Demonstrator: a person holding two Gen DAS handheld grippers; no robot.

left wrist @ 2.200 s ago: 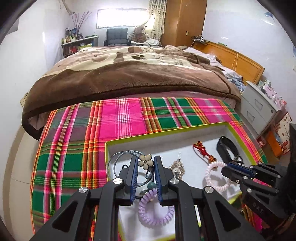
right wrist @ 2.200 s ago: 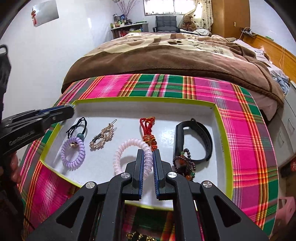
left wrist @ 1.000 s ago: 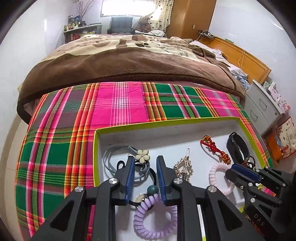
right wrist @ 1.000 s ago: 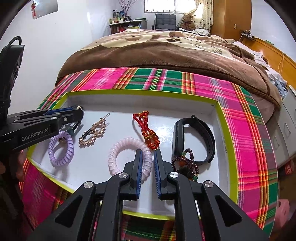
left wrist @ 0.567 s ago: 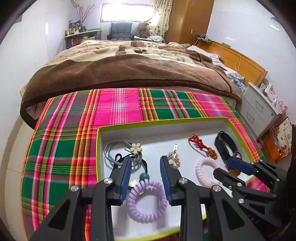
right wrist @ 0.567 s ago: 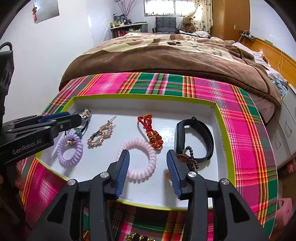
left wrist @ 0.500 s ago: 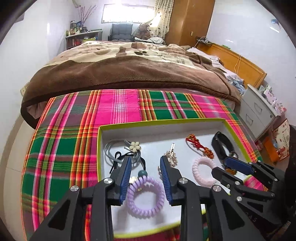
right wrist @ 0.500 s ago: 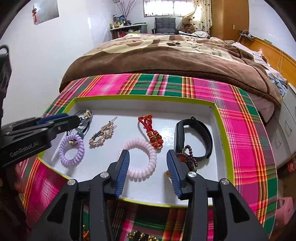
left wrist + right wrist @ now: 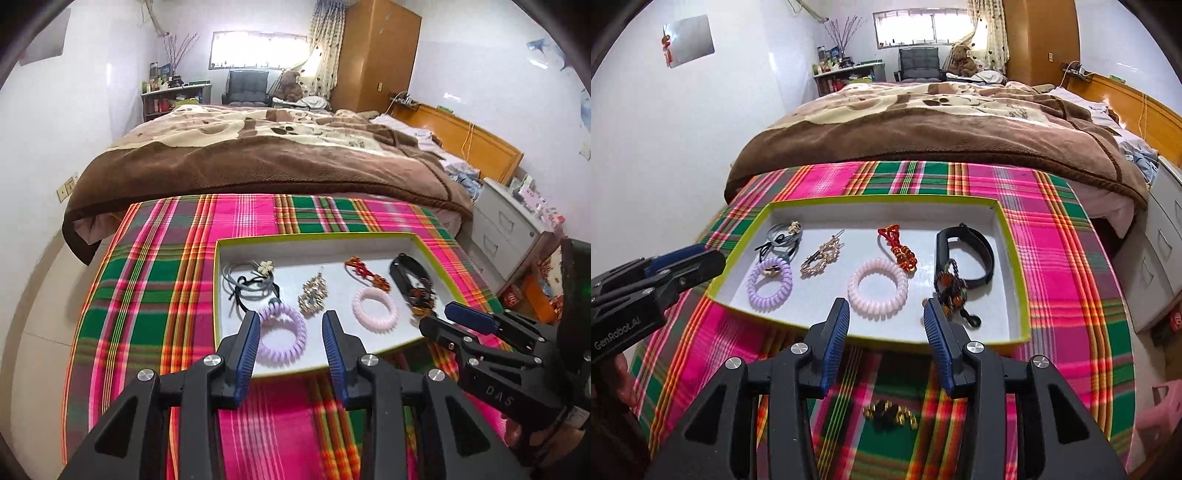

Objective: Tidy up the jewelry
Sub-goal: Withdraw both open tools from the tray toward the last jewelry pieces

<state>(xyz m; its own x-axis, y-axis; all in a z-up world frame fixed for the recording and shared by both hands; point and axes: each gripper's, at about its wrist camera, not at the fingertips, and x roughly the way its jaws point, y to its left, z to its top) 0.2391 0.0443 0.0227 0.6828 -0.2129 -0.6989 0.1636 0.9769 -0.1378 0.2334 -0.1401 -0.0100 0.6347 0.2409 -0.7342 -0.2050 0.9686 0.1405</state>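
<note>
Jewelry tray (image 9: pixel 1015 258) — left tool (image 9: pixel 687 264) reads "GenRobot.AI", right tool (image 9: pixel 448 317) "DAS".

left black plastic tool (image 9: pixel 683 271): white lettering "GenRobot.AI" along its side body, seen from the right wrist view | right black plastic tool (image 9: pixel 443 317): pale embossed letters "DAS" on its side body, seen from the left wrist view | other readable text: none

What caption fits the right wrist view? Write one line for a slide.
Open right gripper above a white tray of hair ties and bracelets; one gold-and-black piece lies outside on the plaid cloth.
</note>
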